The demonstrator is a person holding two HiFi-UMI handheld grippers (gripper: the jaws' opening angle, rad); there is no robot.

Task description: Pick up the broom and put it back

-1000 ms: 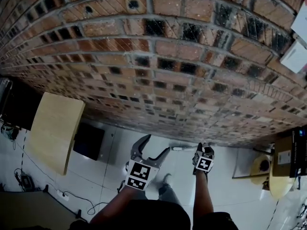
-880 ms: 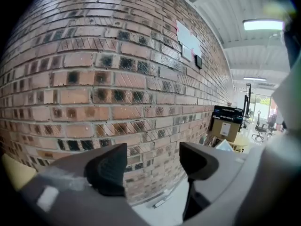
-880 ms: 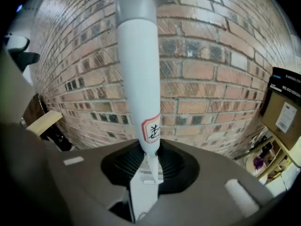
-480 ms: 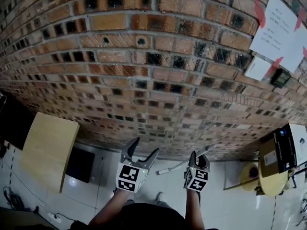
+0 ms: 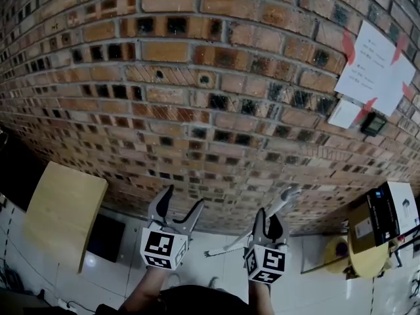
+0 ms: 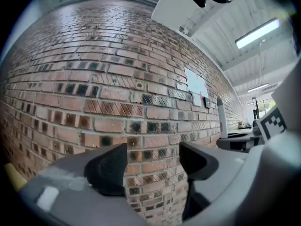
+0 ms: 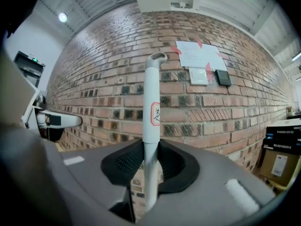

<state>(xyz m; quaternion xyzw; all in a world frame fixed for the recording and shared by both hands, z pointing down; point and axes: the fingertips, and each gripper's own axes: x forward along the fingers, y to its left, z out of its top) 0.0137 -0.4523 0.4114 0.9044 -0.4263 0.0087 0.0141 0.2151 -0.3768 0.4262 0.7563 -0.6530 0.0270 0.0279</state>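
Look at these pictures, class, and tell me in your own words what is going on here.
A person faces a brick wall with a tool in each hand. The right tool is shut on the white broom handle, which runs through its jaws. The left tool is open and empty, with only wall showing between its jaws. The broom is in hand but not yet put back.

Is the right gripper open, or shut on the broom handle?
Shut on it: the pads of the right gripper press the white broom handle from both sides.
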